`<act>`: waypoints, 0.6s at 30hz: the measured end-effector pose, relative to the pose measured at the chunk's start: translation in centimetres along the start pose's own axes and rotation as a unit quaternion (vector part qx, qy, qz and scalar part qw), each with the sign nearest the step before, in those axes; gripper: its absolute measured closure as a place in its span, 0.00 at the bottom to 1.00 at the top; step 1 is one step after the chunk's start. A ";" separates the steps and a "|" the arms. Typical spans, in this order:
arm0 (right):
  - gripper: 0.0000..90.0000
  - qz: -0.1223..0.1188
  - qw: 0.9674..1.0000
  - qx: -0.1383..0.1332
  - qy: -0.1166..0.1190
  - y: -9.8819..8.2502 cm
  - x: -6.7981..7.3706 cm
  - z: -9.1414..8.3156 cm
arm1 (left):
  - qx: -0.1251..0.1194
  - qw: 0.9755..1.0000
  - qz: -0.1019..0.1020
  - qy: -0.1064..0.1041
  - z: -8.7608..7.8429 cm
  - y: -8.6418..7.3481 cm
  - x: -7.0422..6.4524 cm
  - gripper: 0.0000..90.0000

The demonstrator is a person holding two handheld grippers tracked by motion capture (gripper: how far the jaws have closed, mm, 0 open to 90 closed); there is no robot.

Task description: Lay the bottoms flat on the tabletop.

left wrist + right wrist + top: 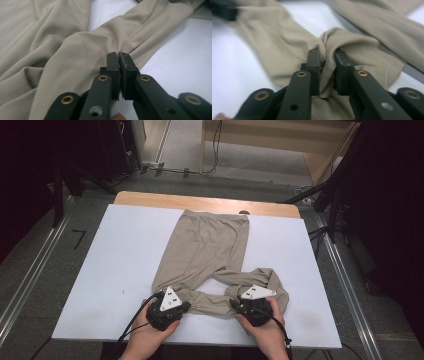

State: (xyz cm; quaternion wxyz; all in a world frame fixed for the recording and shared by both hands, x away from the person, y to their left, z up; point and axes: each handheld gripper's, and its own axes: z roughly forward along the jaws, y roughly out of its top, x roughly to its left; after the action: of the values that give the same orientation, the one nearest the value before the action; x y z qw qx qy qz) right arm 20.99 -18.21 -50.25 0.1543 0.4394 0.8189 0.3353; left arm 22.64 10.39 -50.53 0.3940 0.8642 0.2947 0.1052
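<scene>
Beige leggings (207,250) flat on the white table (125,250), waistband at 12 o'clock near the far wooden edge (150,198), body and left leg running straight down toward 7. Right leg not straight: bent at about 5 o'clock, doubled back and bunched into a loop (272,282) near the front right. Left gripper (170,307) at 7 o'clock, pinched shut on the lower left leg's hem edge (117,53) (thin fold between the pads, barely any gap in the left gripper view). Right gripper (255,304) at 5 o'clock, clamped on a thick pucker of fabric (327,67) from the folded-back leg, jaws held a bit apart by the wad. Progress, judged: early. Garment laid out and both cuff ends gripped, nothing folded neatly yet. Left to do, probably: pull the twisted right leg out straight or lay it over the left, smooth the wrinkles around the crotch, then fold the legs up toward the waistband. No lift yet, cloth resting on the table at both grips.
</scene>
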 end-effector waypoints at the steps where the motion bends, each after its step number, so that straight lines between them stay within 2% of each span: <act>1: 0.86 -0.008 1.000 -0.006 0.009 0.1 0.6 -0.3 | -0.007 1.000 -0.001 -0.001 -0.4 0.1 0.1 0.99; 3: 0.87 -0.025 0.999 -0.023 0.032 0.3 2.2 -1.2 | -0.022 1.000 -0.001 -0.004 -1.6 0.4 0.3 0.99; 6: 0.88 -0.047 0.995 -0.039 0.073 0.3 5.3 -2.4 | -0.041 0.999 -0.004 -0.015 -3.3 0.5 0.7 0.99; 10: 0.88 -0.079 0.990 -0.043 0.113 -0.2 9.7 -2.9 | -0.040 0.998 -0.006 -0.043 -5.0 -0.2 1.1 0.99; 12: 0.85 -0.091 0.985 -0.039 0.144 -0.4 11.6 -3.0 | -0.033 0.998 -0.006 -0.058 -5.7 -0.9 1.1 0.98; 13: 0.79 -0.093 0.981 -0.032 0.170 -0.5 12.3 -3.0 | -0.030 0.998 -0.008 -0.058 -6.0 -1.4 1.2 0.95; 14: 0.68 -0.095 0.976 -0.026 0.195 -0.6 12.8 -3.1 | -0.031 0.998 -0.011 -0.056 -6.4 -1.8 1.4 0.89; 15: 0.57 -0.104 0.972 -0.020 0.210 -0.6 13.1 -3.2 | -0.038 0.998 -0.017 -0.056 -6.9 -2.2 1.6 0.84; 16: 0.51 -0.112 0.971 -0.027 0.210 -0.6 13.2 -3.4 | -0.041 0.997 -0.020 -0.055 -7.4 -2.5 2.0 0.79; 18: 0.45 -0.112 0.972 -0.056 0.198 -0.3 12.6 -4.1 | -0.047 0.998 -0.027 -0.035 -8.3 -3.0 2.8 0.69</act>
State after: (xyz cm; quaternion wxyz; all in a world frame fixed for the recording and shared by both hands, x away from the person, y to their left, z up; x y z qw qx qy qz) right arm 11.49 -9.66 -46.97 0.0498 0.2602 0.8573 0.4414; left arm 20.14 18.75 -47.39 0.4466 0.8397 0.2990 0.0779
